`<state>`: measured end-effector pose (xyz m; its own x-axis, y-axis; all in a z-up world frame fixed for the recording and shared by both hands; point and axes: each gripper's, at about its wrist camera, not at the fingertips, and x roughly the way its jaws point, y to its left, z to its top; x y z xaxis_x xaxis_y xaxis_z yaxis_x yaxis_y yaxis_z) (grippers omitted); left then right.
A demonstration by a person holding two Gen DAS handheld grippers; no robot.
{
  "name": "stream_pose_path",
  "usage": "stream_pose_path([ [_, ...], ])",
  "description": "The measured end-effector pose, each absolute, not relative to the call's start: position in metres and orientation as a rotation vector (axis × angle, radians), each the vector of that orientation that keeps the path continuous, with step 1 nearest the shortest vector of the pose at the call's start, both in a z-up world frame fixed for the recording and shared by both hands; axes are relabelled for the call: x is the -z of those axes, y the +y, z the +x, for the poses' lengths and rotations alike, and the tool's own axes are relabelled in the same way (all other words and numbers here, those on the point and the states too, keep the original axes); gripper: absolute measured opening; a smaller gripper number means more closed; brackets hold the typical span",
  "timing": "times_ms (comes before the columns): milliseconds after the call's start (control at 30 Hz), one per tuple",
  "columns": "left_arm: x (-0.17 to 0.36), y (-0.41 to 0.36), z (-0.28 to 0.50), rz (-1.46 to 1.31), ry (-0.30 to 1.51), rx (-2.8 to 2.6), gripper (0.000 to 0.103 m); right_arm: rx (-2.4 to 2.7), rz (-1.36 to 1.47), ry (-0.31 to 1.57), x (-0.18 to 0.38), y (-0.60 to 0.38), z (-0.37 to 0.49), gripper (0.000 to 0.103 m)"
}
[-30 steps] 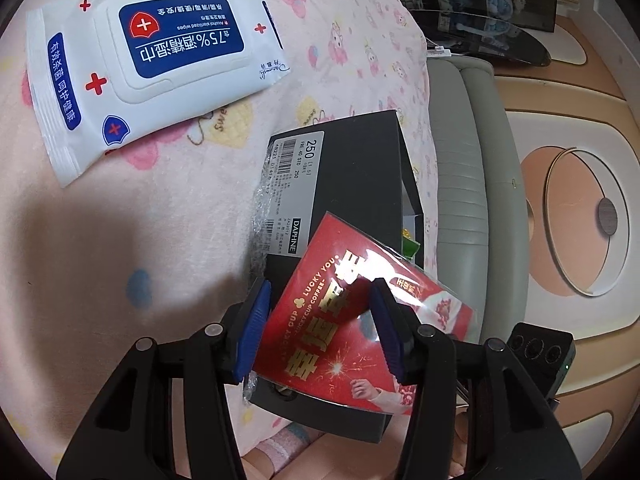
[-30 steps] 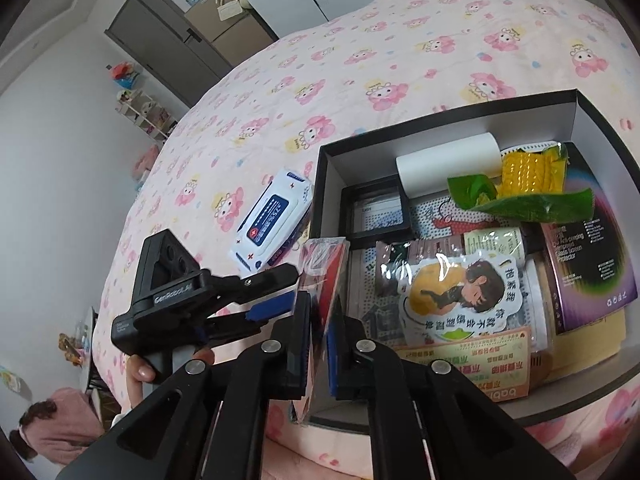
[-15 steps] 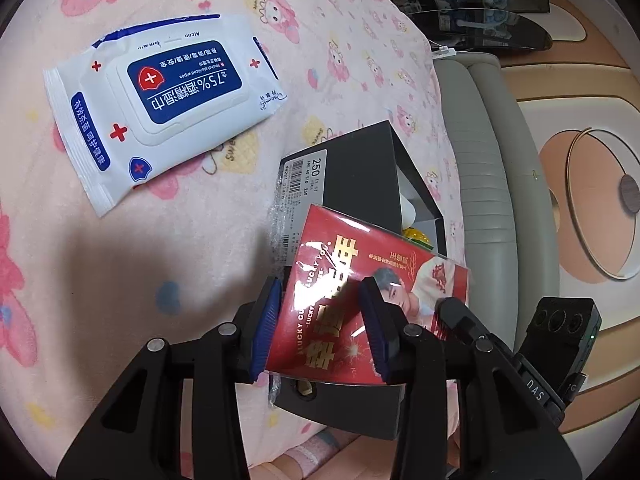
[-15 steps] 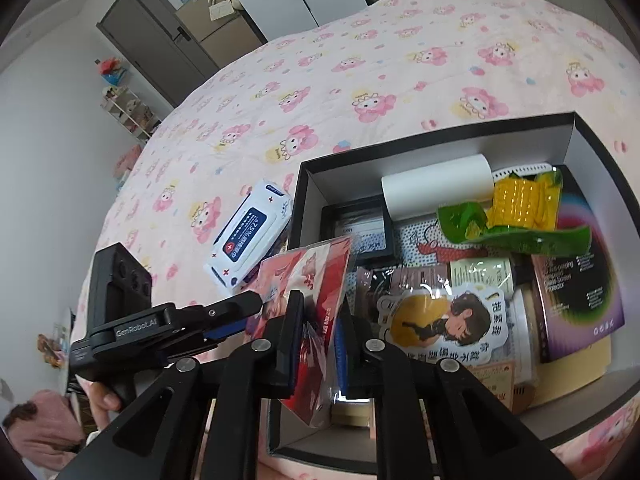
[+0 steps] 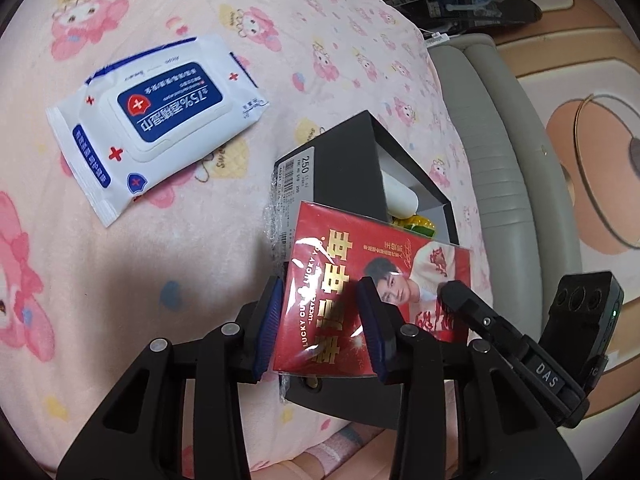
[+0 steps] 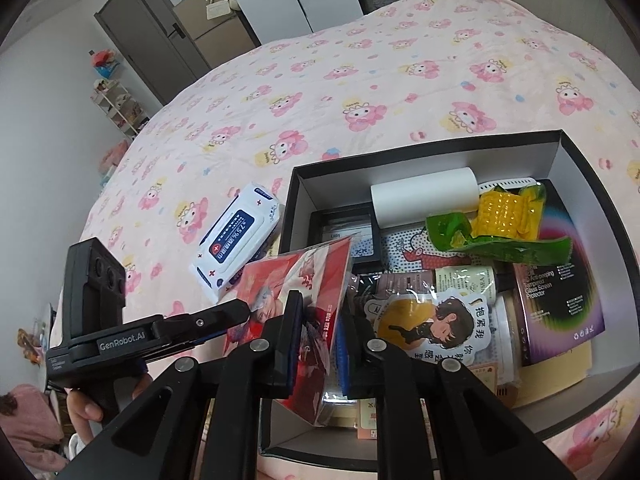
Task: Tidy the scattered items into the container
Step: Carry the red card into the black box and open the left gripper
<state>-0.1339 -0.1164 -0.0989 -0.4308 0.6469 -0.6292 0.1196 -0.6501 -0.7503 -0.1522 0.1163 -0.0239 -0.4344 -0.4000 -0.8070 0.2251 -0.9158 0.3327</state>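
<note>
Hand-held gripper (image 6: pixel 316 344) over pink bedspread (image 6: pixel 360 72)

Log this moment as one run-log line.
left gripper: open around red packet | right gripper: shut on red packet | packet: over box | wipes: on bed

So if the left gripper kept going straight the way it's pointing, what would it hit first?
The red packet: it lies right across the left gripper, just ahead of the fingertips. Behind it is the side of the black box, though depth is hard to judge.
</note>
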Motion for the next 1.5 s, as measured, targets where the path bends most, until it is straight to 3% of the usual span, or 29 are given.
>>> stream_pose_path([
  [767, 0.068, -0.078, -0.124, -1.38, -0.931, -2.127, 0.038, 2.466, 1.406, -0.217, 0.018, 0.153, -0.147, 0.018],
  [1233, 0.044, -0.025, -0.14, -1.487, -0.686, -2.382, 0.044, 2.338, 1.443, -0.296, 0.036, 0.207, -0.158, 0.019],
  [1500, 0.042, -0.022, -0.136, -1.49, -0.678, -2.431, 0.044, 2.407, 1.566, -0.337, 0.05, 0.227, -0.164, 0.019],
])
